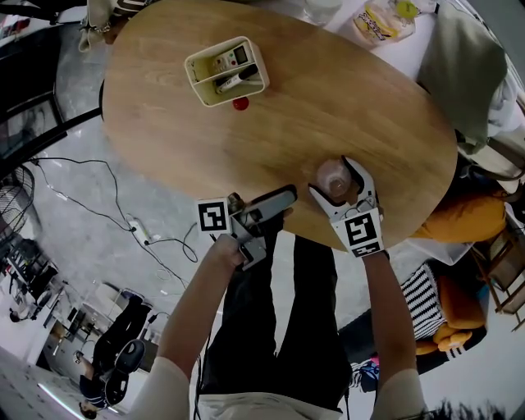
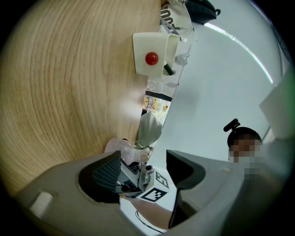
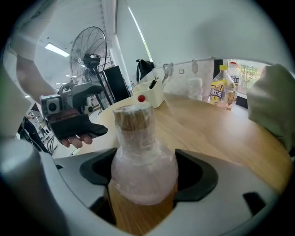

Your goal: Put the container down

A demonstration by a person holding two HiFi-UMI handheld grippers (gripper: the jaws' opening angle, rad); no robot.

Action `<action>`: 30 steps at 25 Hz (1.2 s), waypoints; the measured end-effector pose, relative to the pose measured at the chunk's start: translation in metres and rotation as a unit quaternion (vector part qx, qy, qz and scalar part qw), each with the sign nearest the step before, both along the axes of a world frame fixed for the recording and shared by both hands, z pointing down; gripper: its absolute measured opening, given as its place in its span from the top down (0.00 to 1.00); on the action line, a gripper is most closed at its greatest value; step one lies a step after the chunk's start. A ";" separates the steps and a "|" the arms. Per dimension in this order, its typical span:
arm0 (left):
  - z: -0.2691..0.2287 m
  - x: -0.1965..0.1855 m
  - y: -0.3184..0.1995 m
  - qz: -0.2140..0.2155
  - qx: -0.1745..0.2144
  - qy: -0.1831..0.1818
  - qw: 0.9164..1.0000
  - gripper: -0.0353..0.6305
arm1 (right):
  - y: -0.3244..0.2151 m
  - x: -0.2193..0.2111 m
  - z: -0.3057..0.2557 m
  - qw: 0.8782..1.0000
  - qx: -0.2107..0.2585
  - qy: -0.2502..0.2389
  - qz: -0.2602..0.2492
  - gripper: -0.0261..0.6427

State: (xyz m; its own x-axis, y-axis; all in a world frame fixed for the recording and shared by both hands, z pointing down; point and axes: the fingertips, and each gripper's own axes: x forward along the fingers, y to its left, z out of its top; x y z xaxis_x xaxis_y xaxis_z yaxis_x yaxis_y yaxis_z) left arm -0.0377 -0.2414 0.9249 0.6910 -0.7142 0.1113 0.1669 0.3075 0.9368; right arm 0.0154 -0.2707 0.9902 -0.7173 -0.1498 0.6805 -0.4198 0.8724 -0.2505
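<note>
The container (image 1: 330,174) is a round-bellied flask with a cork-coloured neck, wrapped in clear film (image 3: 138,152). It stands upright over the wooden table (image 1: 246,148), close to the near edge. I cannot tell whether its base touches the wood. My right gripper (image 1: 333,179) (image 3: 144,175) is shut on its belly, one jaw on each side. My left gripper (image 1: 279,207) (image 2: 143,166) is open and holds nothing. It hovers at the table's near edge, just left of the container (image 2: 115,146).
A cream organiser box (image 1: 225,70) with small items stands at the far side, a small red object (image 1: 239,103) beside it. A snack bag (image 1: 381,20) lies at the far right. Chairs with an orange cushion (image 1: 463,217) crowd the right; a cable (image 1: 139,230) runs over the floor at left.
</note>
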 end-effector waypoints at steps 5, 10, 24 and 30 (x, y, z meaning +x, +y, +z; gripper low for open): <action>0.002 -0.005 0.003 0.001 0.001 0.002 1.000 0.50 | 0.000 -0.001 0.002 1.000 0.002 0.000 0.014 0.38; 0.004 -0.007 0.006 0.004 0.001 0.004 1.000 0.50 | 0.002 -0.001 0.005 1.000 0.013 0.010 0.017 0.37; -0.014 -0.013 0.018 0.012 0.016 0.010 1.000 0.50 | 0.010 0.000 0.015 0.999 0.010 0.051 0.018 0.35; -0.039 -0.009 0.014 0.029 0.037 0.012 0.999 0.50 | 0.009 0.002 -0.015 0.997 0.028 0.064 0.021 0.33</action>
